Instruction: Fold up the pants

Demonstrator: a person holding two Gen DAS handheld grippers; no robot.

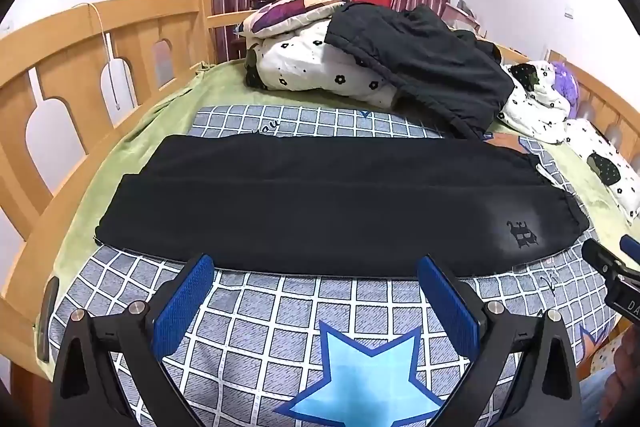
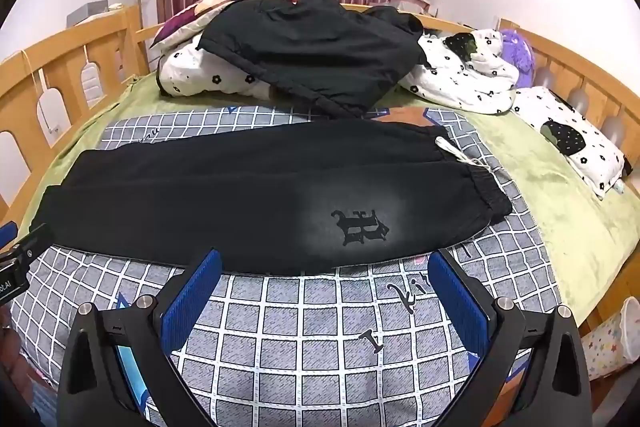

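One pair of black pants (image 1: 320, 211) lies flat; both claws, left (image 1: 316, 267) and right (image 2: 326, 263), gape wide, empty.

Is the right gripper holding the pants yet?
No. The right gripper is open, its blue fingers apart over the checked sheet, short of the pants.

Black pants (image 1: 320, 211) are lying flat across the bed, lengthwise left to right, already folded once so one leg is resting on the other, the upper layer set slightly toward the viewer. The elastic, gathered waistband (image 2: 486, 193) is sitting at the right end, with a white drawstring (image 2: 460, 155) trailing out beside it. A black gothic-letter print (image 2: 360, 227) on a faded grey patch is showing near the waist. The leg cuffs (image 1: 116, 211) are lying at the left end. The fabric is looking smooth, with few wrinkles.
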